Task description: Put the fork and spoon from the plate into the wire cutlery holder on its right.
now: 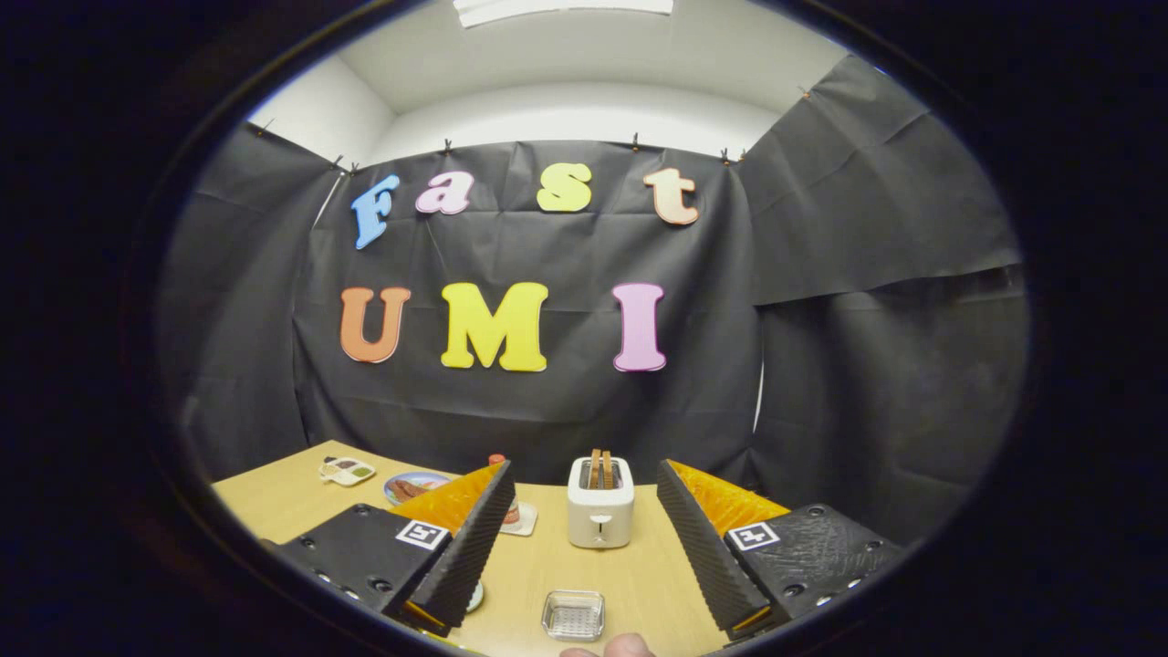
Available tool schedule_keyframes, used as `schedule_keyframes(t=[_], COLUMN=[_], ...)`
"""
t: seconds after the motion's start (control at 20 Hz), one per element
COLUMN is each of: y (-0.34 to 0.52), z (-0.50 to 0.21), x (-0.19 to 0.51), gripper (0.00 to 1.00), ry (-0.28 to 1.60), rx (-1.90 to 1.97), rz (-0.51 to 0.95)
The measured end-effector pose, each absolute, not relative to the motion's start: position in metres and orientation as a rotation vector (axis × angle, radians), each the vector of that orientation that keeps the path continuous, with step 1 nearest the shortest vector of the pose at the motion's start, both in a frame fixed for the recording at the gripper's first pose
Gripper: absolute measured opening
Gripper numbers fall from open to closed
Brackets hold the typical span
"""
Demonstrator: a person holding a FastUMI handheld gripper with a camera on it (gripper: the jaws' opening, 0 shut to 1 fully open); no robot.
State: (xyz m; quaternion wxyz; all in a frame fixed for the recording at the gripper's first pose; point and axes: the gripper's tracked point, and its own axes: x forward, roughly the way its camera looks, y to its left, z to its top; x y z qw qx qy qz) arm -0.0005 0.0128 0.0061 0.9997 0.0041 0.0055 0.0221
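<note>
Tool [584, 511] gapes wide, empty, above the table [639, 575].

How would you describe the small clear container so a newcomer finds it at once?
Start at the white toaster standing on the wooden table beyond the open gripper. Nearer than it, between the fingers, sits the clear square container: low, see-through and open-topped, unlike the tall solid toaster.

A ceiling light panel [563, 9] gives bright, even light; the wooden table [630, 566] looks sharp, while straight lines bend near the edges.

White toaster [599, 514] on wooden table [639, 575]; small tray [347, 471] far left.
</note>
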Motion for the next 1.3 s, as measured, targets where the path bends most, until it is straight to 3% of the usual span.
schedule_keyframes(t=[0.75,1.0,1.3], y=[0.069,0.126,0.178], z=[-0.024,-0.082,-0.16], x=[-0.001,-0.002,0.001], gripper=[0.95,0.95,0.95], ry=[0.109,0.271,0.453], rx=[-0.051,-0.064,-0.082], rz=[0.15,0.248,0.262])
